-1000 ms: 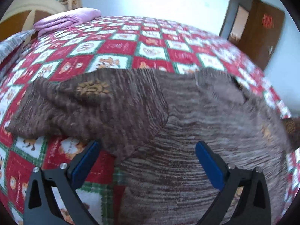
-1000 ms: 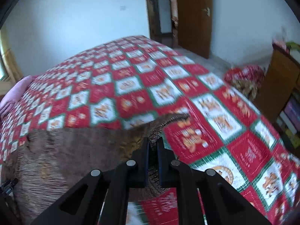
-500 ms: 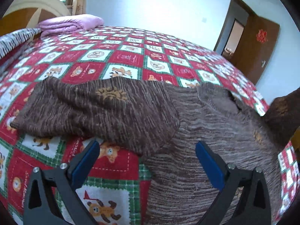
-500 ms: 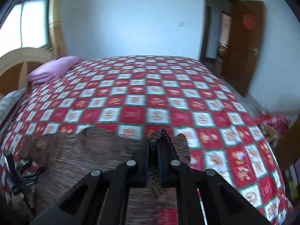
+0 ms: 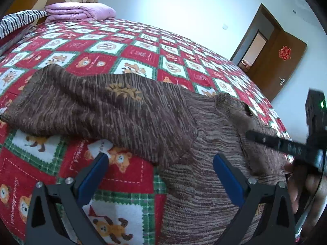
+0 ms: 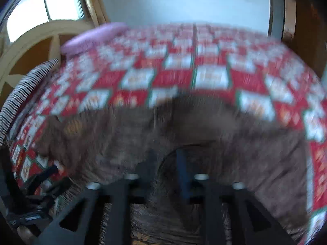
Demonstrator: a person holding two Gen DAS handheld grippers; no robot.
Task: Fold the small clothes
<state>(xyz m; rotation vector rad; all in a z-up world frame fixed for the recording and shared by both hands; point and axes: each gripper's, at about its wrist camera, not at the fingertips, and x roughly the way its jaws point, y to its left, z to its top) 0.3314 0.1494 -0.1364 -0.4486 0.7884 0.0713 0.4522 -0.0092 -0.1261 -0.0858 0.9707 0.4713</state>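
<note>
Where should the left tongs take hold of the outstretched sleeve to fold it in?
Grip the sleeve at its cuff end, coming in low from the near side. It lies flat, spread leftward on the bedspread, the cuff edge free. The left tongs are open and empty.

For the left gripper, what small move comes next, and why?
Probably lower the left gripper and close on the unfolded left sleeve. Its jaws hang open above the bedspread, and that sleeve lies spread sideways off the brown knit sweater.
</note>
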